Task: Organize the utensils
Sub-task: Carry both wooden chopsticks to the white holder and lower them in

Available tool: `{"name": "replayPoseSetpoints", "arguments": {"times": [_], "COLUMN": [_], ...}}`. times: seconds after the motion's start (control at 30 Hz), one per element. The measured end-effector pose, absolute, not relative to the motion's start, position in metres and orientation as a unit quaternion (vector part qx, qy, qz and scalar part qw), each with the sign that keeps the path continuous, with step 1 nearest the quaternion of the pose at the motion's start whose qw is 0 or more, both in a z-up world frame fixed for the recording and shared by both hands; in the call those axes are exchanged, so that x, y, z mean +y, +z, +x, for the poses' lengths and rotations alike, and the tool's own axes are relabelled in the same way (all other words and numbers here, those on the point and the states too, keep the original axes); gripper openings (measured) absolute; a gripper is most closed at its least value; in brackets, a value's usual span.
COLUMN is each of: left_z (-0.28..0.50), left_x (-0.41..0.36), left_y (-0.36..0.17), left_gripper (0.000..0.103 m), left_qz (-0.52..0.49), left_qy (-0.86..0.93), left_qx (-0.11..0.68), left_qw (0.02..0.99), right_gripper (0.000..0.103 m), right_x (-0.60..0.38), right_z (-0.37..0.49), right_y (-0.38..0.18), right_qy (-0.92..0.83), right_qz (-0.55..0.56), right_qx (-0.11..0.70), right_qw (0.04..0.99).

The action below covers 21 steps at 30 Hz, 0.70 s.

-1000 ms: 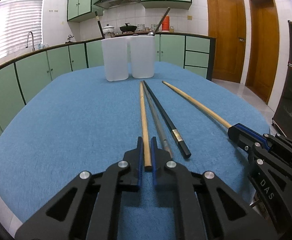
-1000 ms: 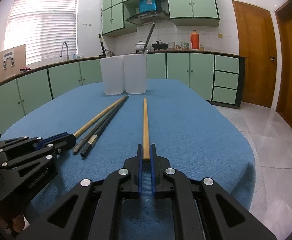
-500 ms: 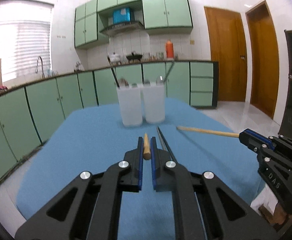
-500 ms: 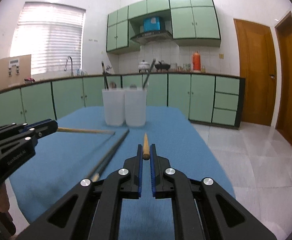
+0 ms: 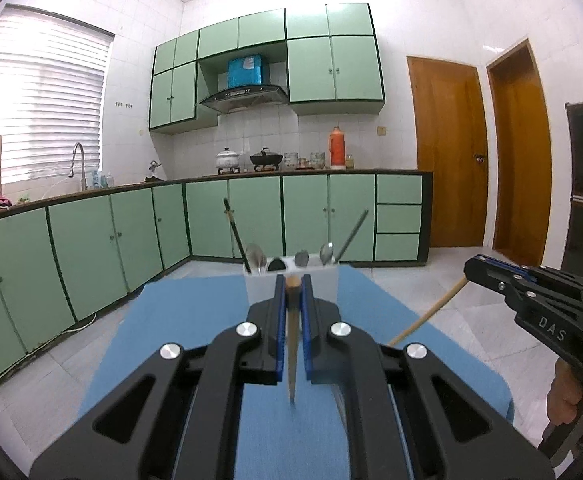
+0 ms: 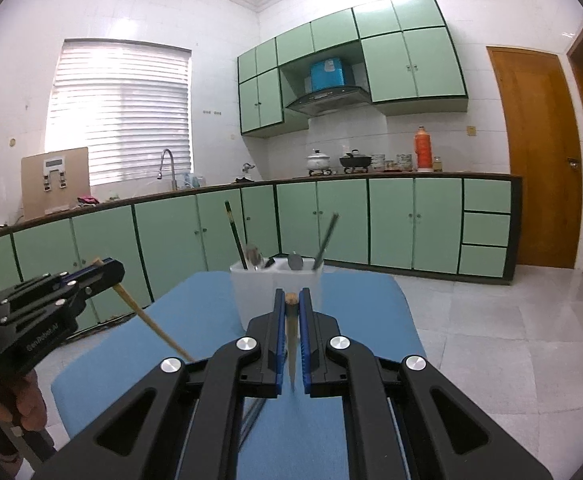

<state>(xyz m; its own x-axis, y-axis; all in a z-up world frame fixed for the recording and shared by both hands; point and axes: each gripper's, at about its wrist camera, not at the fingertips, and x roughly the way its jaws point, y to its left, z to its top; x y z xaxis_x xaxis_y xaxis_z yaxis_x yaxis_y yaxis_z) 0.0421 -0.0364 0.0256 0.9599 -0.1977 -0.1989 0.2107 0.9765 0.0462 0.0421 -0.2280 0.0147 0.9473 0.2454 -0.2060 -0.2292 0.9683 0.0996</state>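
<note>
Grippers (image 5: 291,286) (both) around chopsticks (image 5: 292,344)

right tool (image 5: 487,266) body: "DAS"; left tool (image 6: 109,270) lettering: unreadable

Both grippers are lifting away from the counter (image 5: 179,320), each carrying a wooden chopstick: the left gripper (image 5: 292,284) and right gripper (image 6: 290,298) are tipping theirs to hang downward.
</note>
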Motion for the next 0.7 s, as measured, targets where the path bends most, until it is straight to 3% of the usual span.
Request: {"name": "replayPoseSetpoints", "arguments": {"times": [0.7], "left_z": [0.091], "left_x": [-0.024], "left_y": [0.094], "left_gripper": [0.006], "left_qz": [-0.001], "left_qy": [-0.104], "left_qx": [0.045], "left_qw": [0.994], "right_gripper": [0.007], "right_x": [-0.215], "right_z": [0.093], "right_y": [0.103], "right_qy": [0.156], "right_qz": [0.035], "right_qx": [0.093], "right_qw": [0.983]}}
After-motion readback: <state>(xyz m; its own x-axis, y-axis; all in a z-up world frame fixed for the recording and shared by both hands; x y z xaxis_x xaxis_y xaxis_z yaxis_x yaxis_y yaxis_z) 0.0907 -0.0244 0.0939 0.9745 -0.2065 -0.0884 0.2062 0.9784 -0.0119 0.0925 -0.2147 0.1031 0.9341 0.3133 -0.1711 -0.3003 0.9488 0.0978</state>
